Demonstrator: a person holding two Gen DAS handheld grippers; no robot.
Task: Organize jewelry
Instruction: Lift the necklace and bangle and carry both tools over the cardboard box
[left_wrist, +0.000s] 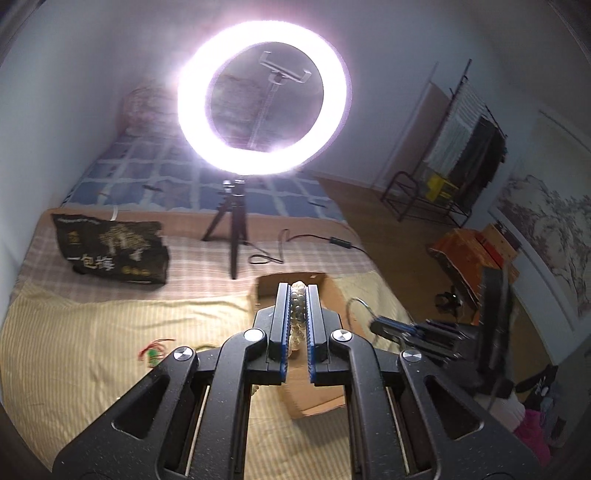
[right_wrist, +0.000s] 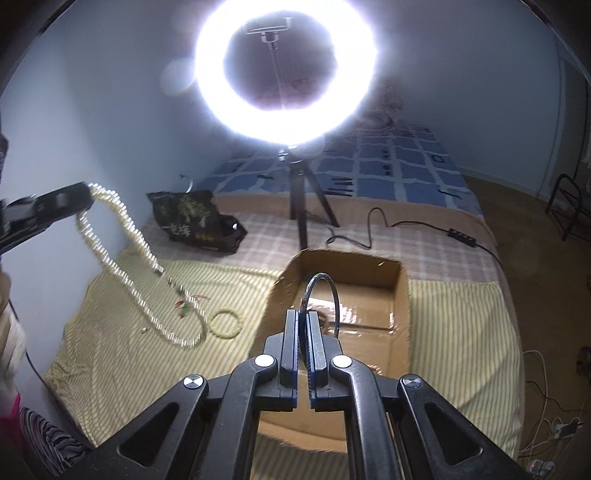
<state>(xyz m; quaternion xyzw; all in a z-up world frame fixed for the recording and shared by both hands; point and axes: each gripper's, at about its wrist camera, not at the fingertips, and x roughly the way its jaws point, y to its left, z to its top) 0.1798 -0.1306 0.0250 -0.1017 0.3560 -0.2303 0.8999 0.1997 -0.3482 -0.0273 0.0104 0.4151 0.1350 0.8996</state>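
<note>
Black bag (left_wrist: 114, 249) w/ gold "一包梅"; L gripper (left_wrist: 297, 295) pinching bead necklace (right_wrist: 122, 236).

Your left tool (left_wrist: 298, 291) covers most of the bead necklace (left_wrist: 297, 295) in its own view; only a few beads show between the fingers. In the right view the hanging necklace is motion-blurred. The small red-and-green trinket (right_wrist: 183, 305) on the bed (right_wrist: 122, 350) is too small to identify.

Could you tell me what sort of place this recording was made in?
Most likely a bedroom at home: a bed with a checked blue quilt, a clothes rack by the wall, and a ring light standing on the bed.
</note>
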